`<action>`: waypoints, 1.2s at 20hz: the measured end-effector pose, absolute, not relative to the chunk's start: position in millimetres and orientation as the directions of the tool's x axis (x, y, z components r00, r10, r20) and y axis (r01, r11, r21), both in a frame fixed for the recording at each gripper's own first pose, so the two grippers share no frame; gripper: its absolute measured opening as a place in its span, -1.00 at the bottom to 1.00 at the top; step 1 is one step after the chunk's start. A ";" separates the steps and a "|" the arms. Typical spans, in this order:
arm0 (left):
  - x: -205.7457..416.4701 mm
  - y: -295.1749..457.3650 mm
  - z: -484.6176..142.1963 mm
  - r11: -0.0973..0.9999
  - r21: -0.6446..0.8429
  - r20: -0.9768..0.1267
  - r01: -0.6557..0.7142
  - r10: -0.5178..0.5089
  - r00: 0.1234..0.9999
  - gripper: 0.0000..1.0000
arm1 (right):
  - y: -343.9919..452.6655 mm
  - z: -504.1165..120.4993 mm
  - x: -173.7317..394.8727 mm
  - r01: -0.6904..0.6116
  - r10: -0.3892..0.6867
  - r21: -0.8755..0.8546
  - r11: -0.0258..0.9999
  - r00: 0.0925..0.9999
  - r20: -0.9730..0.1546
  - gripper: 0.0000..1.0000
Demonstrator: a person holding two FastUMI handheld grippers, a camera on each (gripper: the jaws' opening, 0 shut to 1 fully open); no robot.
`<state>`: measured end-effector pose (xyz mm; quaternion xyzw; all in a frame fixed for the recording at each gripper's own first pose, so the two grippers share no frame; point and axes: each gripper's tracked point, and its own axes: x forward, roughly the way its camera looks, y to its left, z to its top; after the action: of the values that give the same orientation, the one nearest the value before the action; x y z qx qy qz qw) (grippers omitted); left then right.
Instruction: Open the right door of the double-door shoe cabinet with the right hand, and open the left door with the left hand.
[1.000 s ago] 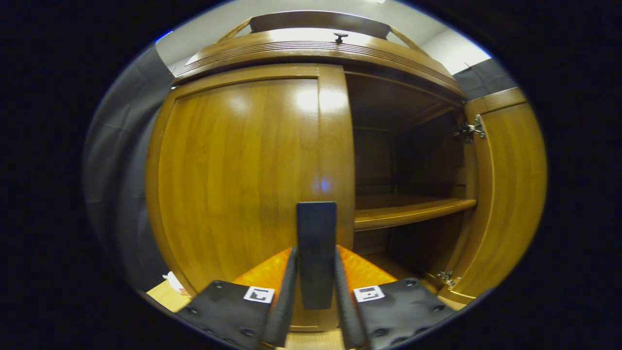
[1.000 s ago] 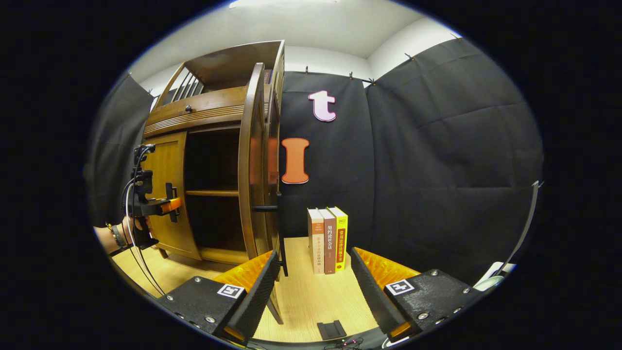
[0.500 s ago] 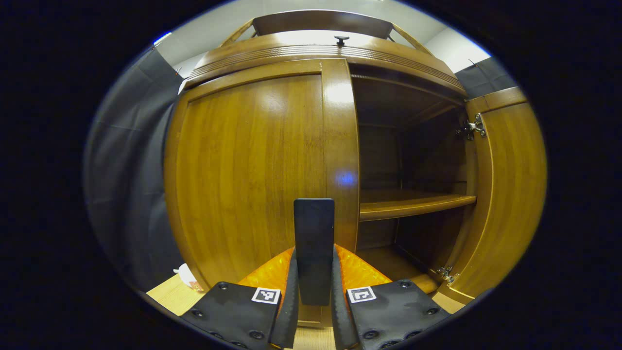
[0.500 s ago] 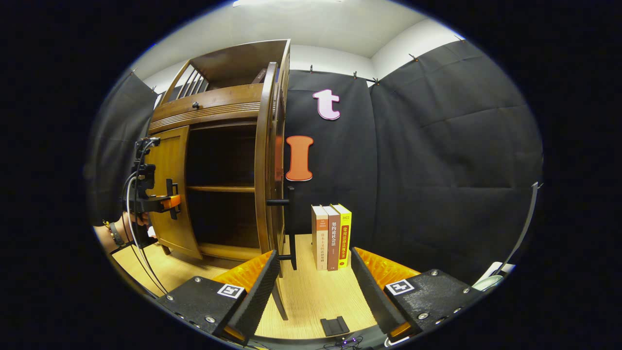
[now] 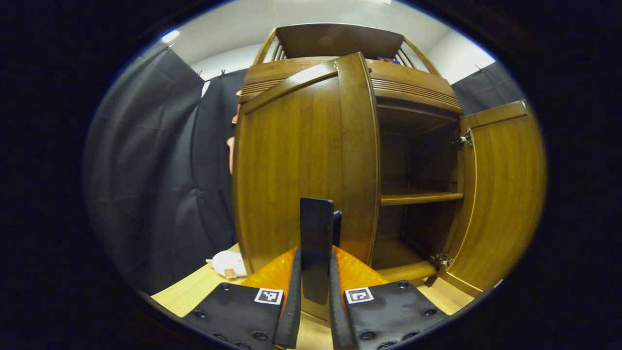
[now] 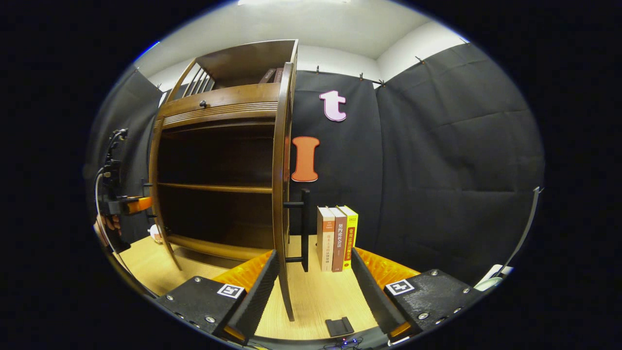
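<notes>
Black cloth walls the booth behind the shoe cabinet (image 6: 218,160) on the tabletop (image 6: 316,301); left tongs (image 5: 315,291) clamp the left door's handle (image 5: 316,238), left door (image 5: 301,165) ajar; right tongs (image 6: 313,287) gape empty near the wide-open right door (image 6: 281,194); books (image 6: 337,238) stand beside it.

The left door (image 5: 301,165) hides the cabinet's left half behind it. Its handle (image 5: 316,233) disappears low between the left claw (image 5: 313,291) pads, and the small white object (image 5: 228,264) beside the door is unidentifiable.
</notes>
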<state>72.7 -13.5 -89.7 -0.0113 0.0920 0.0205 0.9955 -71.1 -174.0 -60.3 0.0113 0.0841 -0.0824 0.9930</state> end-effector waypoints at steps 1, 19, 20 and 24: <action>64.4 -4.4 -88.6 0.998 -0.015 -0.182 -0.055 0.051 0.982 -0.36 | -173.8 -58.5 -71.9 0.168 -0.162 0.018 0.986 0.973 -0.166 0.93; 11.5 157.3 -64.4 1.000 -0.006 -0.123 -0.013 0.012 0.992 -0.92 | -135.9 -23.8 -67.5 0.155 -0.154 0.001 0.988 0.979 -0.137 0.93; 12.5 162.9 -64.9 1.000 0.011 -0.116 0.006 -0.005 0.993 -0.82 | -132.4 -22.7 -67.5 0.153 -0.152 -0.002 0.988 0.979 -0.136 0.93; 16.1 186.0 -66.6 0.995 -0.049 -0.114 0.083 -0.088 0.990 -0.82 | -123.9 -18.3 -69.9 0.152 -0.152 -0.010 0.988 0.978 -0.140 0.93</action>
<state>16.1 186.0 -66.6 -0.0223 0.0581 -0.0430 0.9971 -69.9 -123.9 -18.3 0.0004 0.0702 -0.0763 0.9946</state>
